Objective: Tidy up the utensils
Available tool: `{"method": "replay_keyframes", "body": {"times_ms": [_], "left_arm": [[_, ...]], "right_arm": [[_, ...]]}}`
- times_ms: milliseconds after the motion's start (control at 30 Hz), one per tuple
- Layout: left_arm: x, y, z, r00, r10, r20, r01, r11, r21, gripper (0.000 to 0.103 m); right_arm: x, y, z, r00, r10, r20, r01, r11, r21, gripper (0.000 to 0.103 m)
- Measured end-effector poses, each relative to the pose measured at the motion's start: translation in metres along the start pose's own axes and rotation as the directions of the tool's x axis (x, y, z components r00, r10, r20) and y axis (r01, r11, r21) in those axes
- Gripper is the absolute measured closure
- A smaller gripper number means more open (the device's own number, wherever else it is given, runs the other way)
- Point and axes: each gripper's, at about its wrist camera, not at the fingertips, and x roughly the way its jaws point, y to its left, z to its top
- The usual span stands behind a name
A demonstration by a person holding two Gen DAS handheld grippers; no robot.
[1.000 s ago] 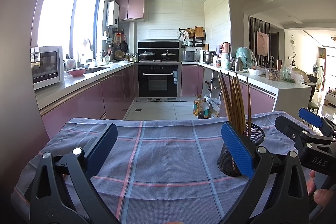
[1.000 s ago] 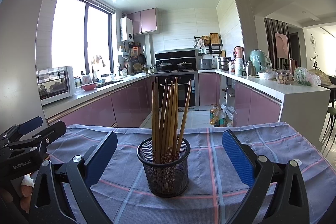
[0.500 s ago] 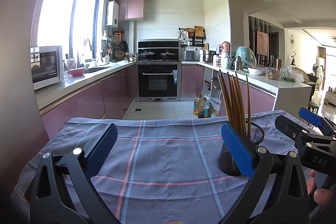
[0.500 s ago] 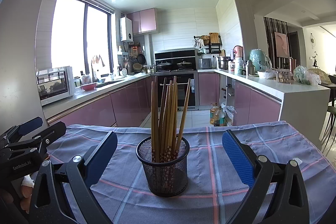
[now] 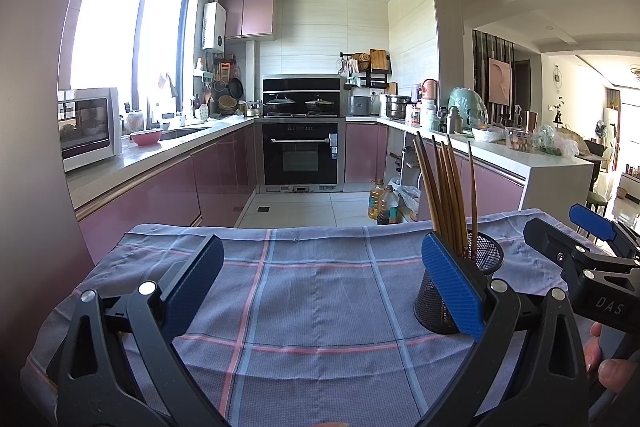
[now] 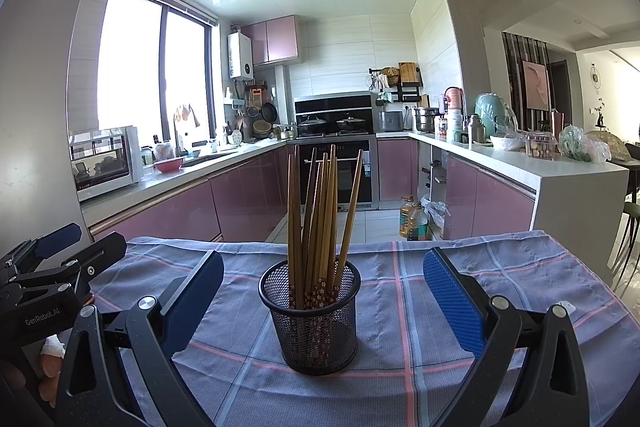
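A black mesh cup [image 6: 313,323] stands upright on the checked tablecloth [image 6: 420,311], holding several brown chopsticks [image 6: 320,215]. My right gripper [image 6: 323,297] is open, its blue pads either side of the cup and a little nearer than it, touching nothing. In the left wrist view the same cup [image 5: 460,287] and chopsticks [image 5: 444,191] sit behind my left gripper's right pad [image 5: 450,283]. My left gripper [image 5: 322,283] is open over bare cloth [image 5: 304,291], left of the cup. Each gripper shows at the other view's edge: the right gripper [image 5: 576,243] and the left gripper [image 6: 76,251].
The table's far edge [image 5: 320,227] drops to the kitchen floor, where oil bottles [image 5: 382,201] stand. Pink-fronted counters run along both sides, with a microwave [image 5: 86,127] on the left and an oven [image 5: 302,151] at the back. A hand [image 5: 600,359] holds the right gripper.
The cup sits very slightly lower and nearer in the right wrist view. Otherwise nothing has visibly moved and both grippers stay open.
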Motion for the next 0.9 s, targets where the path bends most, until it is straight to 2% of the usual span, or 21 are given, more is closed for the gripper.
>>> {"method": "replay_keyframes", "body": {"times_ms": [567, 700, 833, 900], "left_arm": [[-0.001, 0.002, -0.002, 1.000, 0.006, 0.004, -0.007, 1.000, 0.025, 0.006], [-0.001, 0.006, -0.004, 1.000, 0.006, -0.016, -0.006, 1.000, 0.012, 0.006], [0.003, 0.017, -0.009, 0.998, 0.006, -0.065, -0.007, 1.000, -0.004, 0.006], [0.006, 0.023, -0.012, 0.996, 0.007, -0.090, -0.008, 1.000, -0.010, 0.006]], "right_arm": [[0.002, 0.000, -0.001, 1.000, -0.002, -0.003, 0.002, 1.000, 0.000, 0.006], [0.003, -0.005, -0.003, 1.000, -0.019, -0.013, 0.019, 1.000, -0.003, 0.006], [0.011, -0.030, -0.010, 0.994, -0.073, -0.080, 0.074, 0.997, 0.008, 0.006], [0.022, -0.052, -0.018, 0.979, -0.131, -0.154, 0.133, 0.991, 0.004, 0.006]]}}
